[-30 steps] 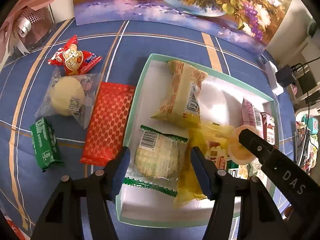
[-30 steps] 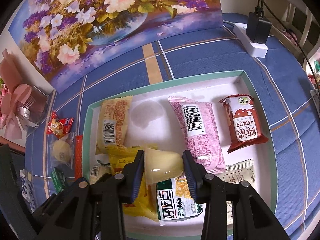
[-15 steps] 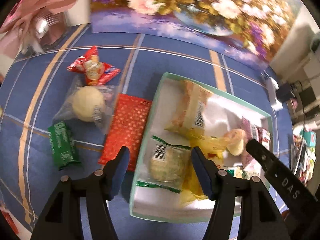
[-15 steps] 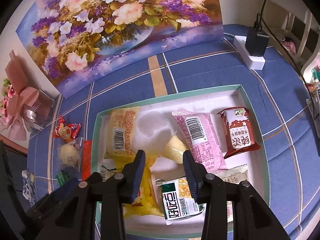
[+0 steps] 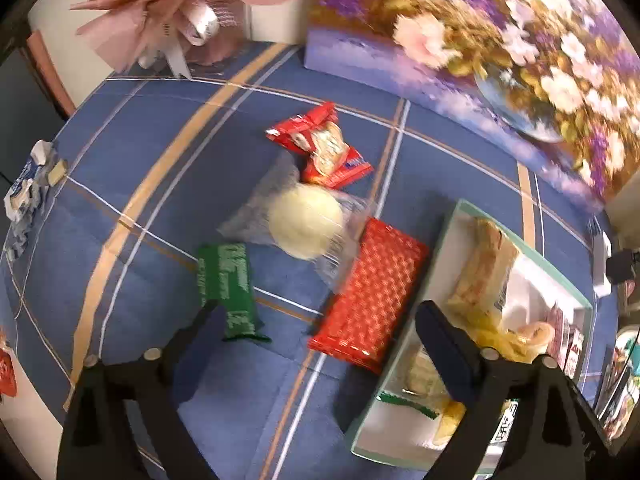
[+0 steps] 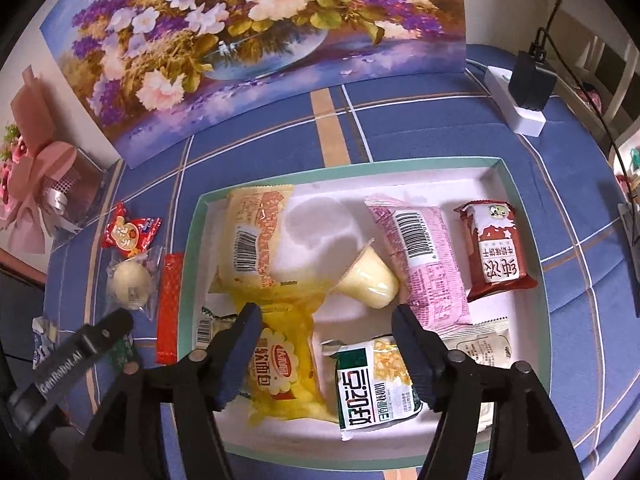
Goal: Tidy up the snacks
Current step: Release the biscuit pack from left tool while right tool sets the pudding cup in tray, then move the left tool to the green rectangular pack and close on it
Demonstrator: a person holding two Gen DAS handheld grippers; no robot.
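A white tray with a green rim (image 6: 516, 200) (image 5: 444, 256) holds several snacks: a pale jelly cup (image 6: 370, 280) on its side, a pink packet (image 6: 420, 264), a dark red packet (image 6: 496, 252), a yellow packet (image 6: 256, 236). My right gripper (image 6: 326, 316) hangs above the tray, jaws opening, nothing between them. Left of the tray on the blue cloth lie a red patterned bar (image 5: 370, 292), a round bun in clear wrap (image 5: 306, 220), a green packet (image 5: 228, 288) and a small red candy bag (image 5: 324, 150). My left gripper (image 5: 316, 320) is over the bar's near end, jaws opening and holding nothing.
A flower painting (image 6: 248, 36) stands along the back. A pink bouquet (image 5: 180, 12) sits at the far left corner. A white power strip with a black plug (image 6: 528, 92) lies at the right. Crumpled wrappers (image 5: 24, 196) lie at the cloth's left edge.
My right gripper let go of the jelly cup, which now lies in the tray, and its jaws widened. My left gripper moved left off the tray toward the loose snacks and opened wider.
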